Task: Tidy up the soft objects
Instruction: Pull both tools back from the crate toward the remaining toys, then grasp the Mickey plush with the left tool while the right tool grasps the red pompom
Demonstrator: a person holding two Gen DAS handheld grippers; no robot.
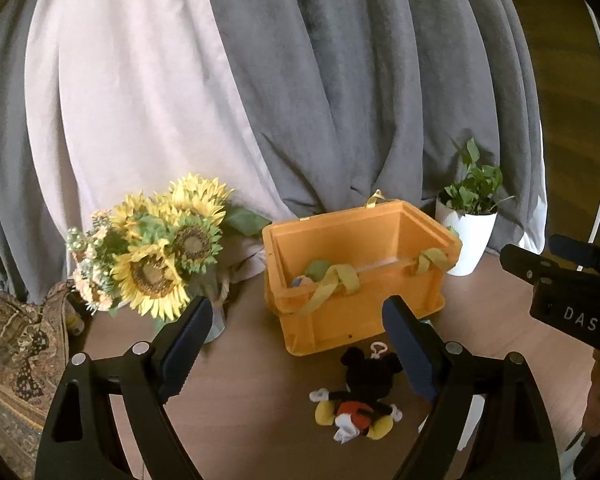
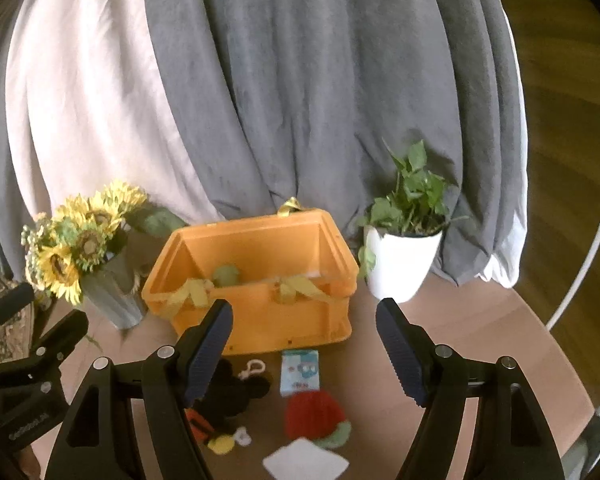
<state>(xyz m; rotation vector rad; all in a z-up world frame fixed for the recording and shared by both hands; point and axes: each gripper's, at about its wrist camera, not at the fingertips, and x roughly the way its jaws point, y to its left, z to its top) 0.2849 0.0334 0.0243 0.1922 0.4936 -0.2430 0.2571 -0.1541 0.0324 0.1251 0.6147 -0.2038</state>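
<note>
An orange crate (image 1: 360,320) with yellow straps stands on the round wooden table; it also shows in the right wrist view (image 2: 260,320). A green soft object (image 1: 316,270) lies inside the crate (image 2: 225,275). A Mickey Mouse plush (image 1: 360,396) lies face down in front of the crate, between my left gripper's fingers (image 1: 298,354), which are open and empty above it. The plush (image 2: 230,396) shows partly behind my right gripper's left finger. My right gripper (image 2: 304,354) is open and empty. A red and green knitted object (image 2: 316,416), a light blue packet (image 2: 300,372) and a white cloth (image 2: 306,460) lie below it.
A sunflower bouquet (image 1: 160,252) in a grey vase (image 2: 112,292) stands left of the crate. A white potted plant (image 2: 400,264) stands right of it. Grey and white curtains hang behind. A patterned cloth (image 1: 16,360) lies at the far left.
</note>
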